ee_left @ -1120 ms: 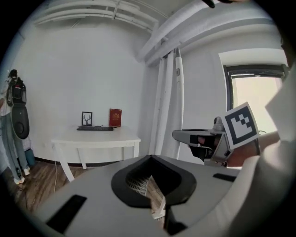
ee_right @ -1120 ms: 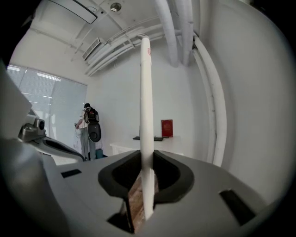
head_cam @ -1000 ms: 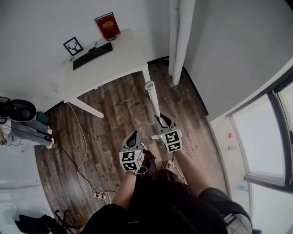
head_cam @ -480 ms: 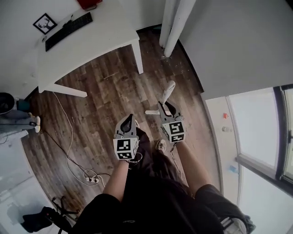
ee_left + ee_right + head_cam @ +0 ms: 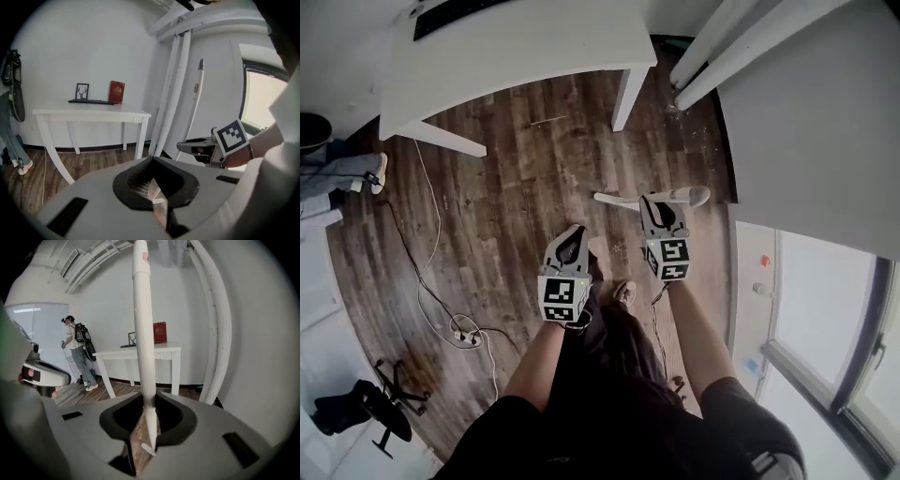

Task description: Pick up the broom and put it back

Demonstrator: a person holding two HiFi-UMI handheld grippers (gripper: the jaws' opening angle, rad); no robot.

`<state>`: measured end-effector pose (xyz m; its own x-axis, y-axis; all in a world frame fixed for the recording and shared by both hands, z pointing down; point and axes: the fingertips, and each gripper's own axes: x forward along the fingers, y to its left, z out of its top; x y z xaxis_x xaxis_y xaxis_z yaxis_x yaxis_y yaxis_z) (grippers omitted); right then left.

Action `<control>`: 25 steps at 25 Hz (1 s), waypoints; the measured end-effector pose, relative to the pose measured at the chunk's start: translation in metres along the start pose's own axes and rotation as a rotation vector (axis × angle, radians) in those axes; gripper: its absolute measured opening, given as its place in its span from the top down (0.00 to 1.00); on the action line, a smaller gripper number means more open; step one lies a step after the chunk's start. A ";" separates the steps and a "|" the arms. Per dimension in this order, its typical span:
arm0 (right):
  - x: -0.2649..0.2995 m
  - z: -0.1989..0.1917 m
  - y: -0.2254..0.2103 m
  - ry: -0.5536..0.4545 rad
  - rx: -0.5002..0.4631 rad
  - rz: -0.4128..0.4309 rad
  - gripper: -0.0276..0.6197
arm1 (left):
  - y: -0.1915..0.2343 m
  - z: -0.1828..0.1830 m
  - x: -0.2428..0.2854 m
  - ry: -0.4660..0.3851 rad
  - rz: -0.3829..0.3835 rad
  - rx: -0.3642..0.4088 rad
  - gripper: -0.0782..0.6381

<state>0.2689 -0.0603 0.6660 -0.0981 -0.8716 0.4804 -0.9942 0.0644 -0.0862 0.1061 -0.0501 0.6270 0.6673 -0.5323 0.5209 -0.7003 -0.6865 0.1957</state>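
- A person stands over a wooden floor (image 5: 506, 187) with a gripper in each hand, the broom (image 5: 142, 324) upright in the right gripper (image 5: 146, 397).
- The right gripper's jaws are closed on the broom's white handle, one pad against each side low on the shaft. The rest of the handle rises well above the jaws.
- In the head view, the handle's rounded top points toward the camera, just beyond the right gripper. A flat white piece at the broom's lower end shows near the floor, though whether it touches the boards cannot be told.
- The left gripper (image 5: 151, 161) hangs beside the right one, a little nearer the person. Its jaws meet at the tips with nothing between them.
- From the left gripper view, the broom stands in front of two white pipes (image 5: 176, 84) that run up the wall beside a window (image 5: 262, 103).
- A white worktop (image 5: 516, 47) stands against the far wall, well apart from the broom. It carries a black keyboard (image 5: 91, 101), a small framed picture (image 5: 82, 91) and a red book (image 5: 116, 92).
- A cable and power strip (image 5: 464, 333) lie on the floor to the person's left.
- A second person wearing a backpack (image 5: 77, 352) stands beyond the worktop in the right gripper view.
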 end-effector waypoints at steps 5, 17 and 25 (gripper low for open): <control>0.058 -0.014 0.011 0.071 -0.023 0.053 0.81 | 0.035 -0.016 0.023 0.033 0.030 -0.027 0.89; 0.168 -0.025 0.039 0.128 -0.083 0.147 0.81 | 0.096 -0.031 0.065 0.086 0.079 -0.094 0.89; 0.217 -0.005 0.033 0.130 -0.043 0.119 0.81 | 0.118 0.001 0.062 0.073 0.093 -0.103 0.89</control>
<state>0.2143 -0.2452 0.7719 -0.2173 -0.7863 0.5783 -0.9759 0.1862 -0.1135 0.0654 -0.1642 0.6818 0.5806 -0.5512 0.5993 -0.7831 -0.5794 0.2259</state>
